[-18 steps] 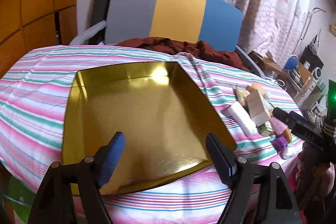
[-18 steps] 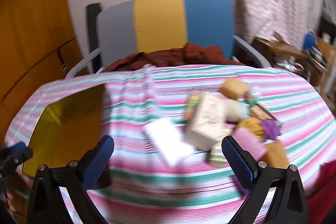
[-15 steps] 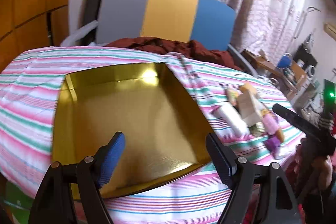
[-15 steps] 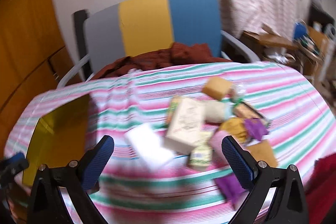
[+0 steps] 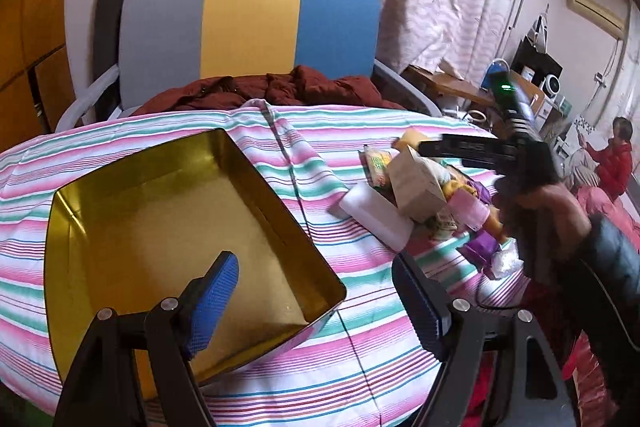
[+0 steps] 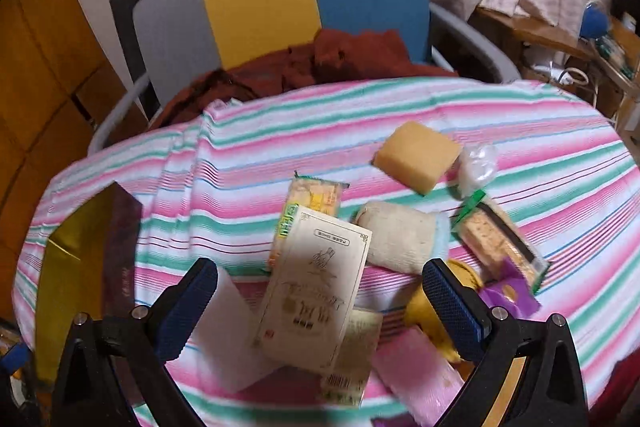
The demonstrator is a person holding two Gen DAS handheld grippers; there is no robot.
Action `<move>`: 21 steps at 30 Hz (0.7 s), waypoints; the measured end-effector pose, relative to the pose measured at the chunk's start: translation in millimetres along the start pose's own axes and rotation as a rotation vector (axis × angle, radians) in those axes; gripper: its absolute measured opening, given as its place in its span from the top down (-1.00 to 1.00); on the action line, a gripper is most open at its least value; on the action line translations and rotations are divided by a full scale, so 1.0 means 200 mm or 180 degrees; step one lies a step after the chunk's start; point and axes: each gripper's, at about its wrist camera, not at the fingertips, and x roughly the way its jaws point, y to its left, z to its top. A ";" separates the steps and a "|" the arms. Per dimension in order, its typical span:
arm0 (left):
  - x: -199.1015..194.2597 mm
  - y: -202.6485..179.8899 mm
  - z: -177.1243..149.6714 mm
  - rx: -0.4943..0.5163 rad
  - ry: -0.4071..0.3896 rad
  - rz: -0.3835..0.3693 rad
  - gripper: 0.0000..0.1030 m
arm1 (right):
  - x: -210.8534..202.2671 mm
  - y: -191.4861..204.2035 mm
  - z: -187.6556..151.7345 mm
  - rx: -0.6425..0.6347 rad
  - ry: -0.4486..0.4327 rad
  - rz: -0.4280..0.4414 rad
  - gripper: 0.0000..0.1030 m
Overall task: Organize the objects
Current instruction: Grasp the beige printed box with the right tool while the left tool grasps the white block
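Cream carton (image 6: 320,291) atop snack pile, gold tin (image 5: 168,227) empty
Right gripper (image 6: 324,311) jaws apart over it, left gripper (image 5: 320,303) apart too; loose neighbours may scatter

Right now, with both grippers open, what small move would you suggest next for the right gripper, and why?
Probably lower the right gripper onto the beige box and close. Its open fingers already straddle the box, which lies on top of the pile, and the gold tin sits empty nearby.

Glossy gold metal tin (image 5: 132,211), striped cloth tablecloth (image 5: 360,339), matt cardboard box (image 6: 316,291)
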 end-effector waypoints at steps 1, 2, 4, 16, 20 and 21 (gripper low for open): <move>0.01 -0.01 0.00 0.0008 0.0015 -0.0004 -0.56 | 0.03 0.00 0.00 -0.0020 0.0041 0.0024 -0.97; 0.02 -0.02 0.00 0.0017 0.0025 0.0002 -0.56 | 0.08 0.00 -0.01 -0.0048 0.0106 0.0067 -0.91; 0.04 -0.04 0.02 0.0030 0.0060 -0.0001 -0.56 | 0.13 0.01 -0.03 -0.0113 0.0224 0.0151 -0.63; 0.25 -0.27 0.18 0.0275 0.0244 -0.0139 -0.56 | -0.02 -0.03 -0.02 -0.0085 -0.0078 0.0299 -0.05; 0.40 -0.34 0.22 0.0249 0.0443 -0.0097 -0.55 | -0.10 -0.10 0.03 0.0079 -0.0285 0.0201 -0.05; 0.45 -0.36 0.23 0.0191 0.0536 -0.0089 -0.54 | -0.12 -0.12 0.04 0.0117 -0.0332 0.0194 -0.05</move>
